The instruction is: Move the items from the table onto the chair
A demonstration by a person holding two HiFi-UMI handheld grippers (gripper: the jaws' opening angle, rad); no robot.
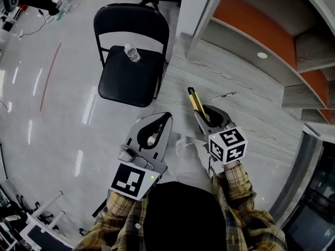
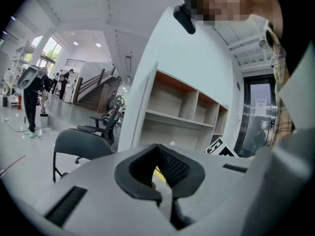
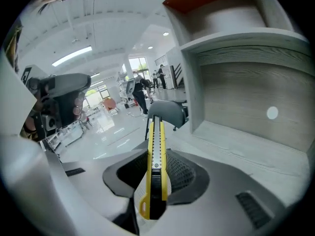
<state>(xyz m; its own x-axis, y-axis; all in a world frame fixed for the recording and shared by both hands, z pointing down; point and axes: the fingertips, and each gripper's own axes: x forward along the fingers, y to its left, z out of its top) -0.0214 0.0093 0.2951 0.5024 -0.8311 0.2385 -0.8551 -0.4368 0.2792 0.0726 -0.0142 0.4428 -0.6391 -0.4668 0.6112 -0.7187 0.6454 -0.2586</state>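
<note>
A yellow utility knife [image 1: 196,102] sticks forward out of my right gripper [image 1: 207,116], which is shut on it over the grey wooden table [image 1: 251,124]. In the right gripper view the utility knife [image 3: 156,151] stands on edge between the pads of the right gripper [image 3: 156,181]. My left gripper [image 1: 166,120] hovers at the table's left edge, jaws together with nothing in them; the left gripper [image 2: 162,173] points toward the chair [image 2: 78,144]. The black folding chair [image 1: 125,82] stands on the floor ahead, with a small clear water bottle [image 1: 132,53] lying on its seat.
A thin pen [image 1: 224,94] lies on the table, right of the knife. A shelf unit [image 1: 261,30] with orange backing rises behind the table, and a small white disc [image 1: 262,55] lies on its lower board. Glossy floor surrounds the chair; people stand far off.
</note>
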